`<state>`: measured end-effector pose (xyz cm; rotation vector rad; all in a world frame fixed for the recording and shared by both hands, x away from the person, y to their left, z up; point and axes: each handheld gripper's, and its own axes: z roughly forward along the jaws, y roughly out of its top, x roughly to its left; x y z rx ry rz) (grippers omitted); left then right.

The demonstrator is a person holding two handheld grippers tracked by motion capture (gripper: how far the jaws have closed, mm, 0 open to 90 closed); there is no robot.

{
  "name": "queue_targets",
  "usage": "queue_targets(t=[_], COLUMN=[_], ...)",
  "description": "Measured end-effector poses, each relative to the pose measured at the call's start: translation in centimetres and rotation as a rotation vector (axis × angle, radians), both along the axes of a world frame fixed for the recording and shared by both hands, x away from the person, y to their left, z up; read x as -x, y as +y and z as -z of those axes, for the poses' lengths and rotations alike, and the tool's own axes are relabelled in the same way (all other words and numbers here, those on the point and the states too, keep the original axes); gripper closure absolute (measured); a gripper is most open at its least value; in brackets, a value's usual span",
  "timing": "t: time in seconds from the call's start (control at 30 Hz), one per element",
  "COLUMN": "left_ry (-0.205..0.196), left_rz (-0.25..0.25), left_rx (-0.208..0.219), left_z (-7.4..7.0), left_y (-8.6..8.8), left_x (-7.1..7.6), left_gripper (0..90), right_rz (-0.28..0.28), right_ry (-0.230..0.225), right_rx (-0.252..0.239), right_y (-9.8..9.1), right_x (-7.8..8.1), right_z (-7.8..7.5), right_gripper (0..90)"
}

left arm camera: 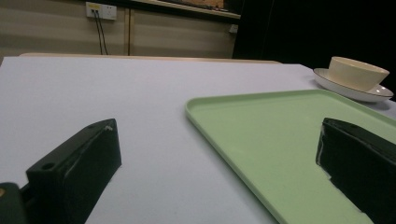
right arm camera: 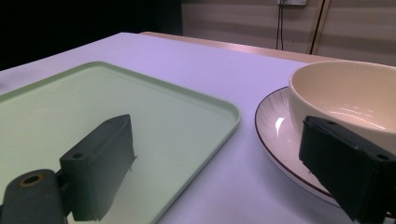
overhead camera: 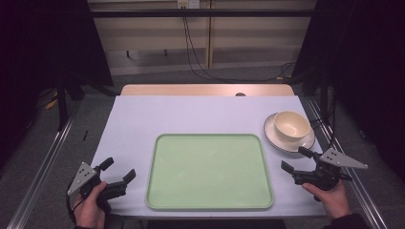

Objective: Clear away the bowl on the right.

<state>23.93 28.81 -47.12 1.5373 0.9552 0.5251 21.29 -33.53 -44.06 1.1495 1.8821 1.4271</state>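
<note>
Right claw [overhead camera: 297, 160] sits just off the tray's [overhead camera: 210, 139] right edge, jaws spread wide and nothing between them, with the saucer [overhead camera: 271, 133] right in front. The bowl [overhead camera: 292, 126] stands upright on that saucer at the worktop's [overhead camera: 143, 114] far right, close to the edge. In the right gripper view one jaw hangs over the tray's corner, the other over the saucer's rim.

Left claw [overhead camera: 118, 171] waits near the front left corner, jaws apart and empty, beside the tray's left rim.

Open room: the broad bare strip beyond the tray and the stretch to its left.

The tray is pale green, smooth, rounded at the corners, with a low raised lip. The bowl is cream and glossy; the saucer is white with a thin dark rim line. The worktop is matt, pale lilac.
</note>
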Motion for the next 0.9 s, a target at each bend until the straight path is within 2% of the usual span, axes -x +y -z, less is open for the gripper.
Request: queue_targets(t=[0.27, 0.5, 0.63, 0.73, 0.9], left_ry=[0.002, 0.002, 0.002, 0.003, 0.002], left_rz=[-0.005, 0.0, -0.001, -0.001, -0.003], left_rx=[0.002, 0.0, -0.002, -0.002, -0.003], left_z=[0.01, -0.01, -0.02, -0.01, -0.01], left_y=[0.02, -0.04, -0.03, 0.0, 0.05], left_x=[0.02, 0.07, 0.09, 0.09, 0.08], left_gripper=[0.1, 0.1, 0.1, 0.1, 0.1], right_rz=[-0.009, -0.012, -0.005, -0.003, 0.004], right_ry=[0.014, 0.009, 0.0, 0.023, 0.019], right_rx=[0.009, 0.019, 0.028, 0.018, 0.036], right_y=[0.06, 0.09, 0.06, 0.09, 0.0], right_x=[-0.06, 0.04, 0.08, -0.01, -0.1], right_z=[0.06, 0.11, 0.1, 0.06, -0.02], right_gripper=[9.1, 15.2, 12.2, 8.5, 10.9])
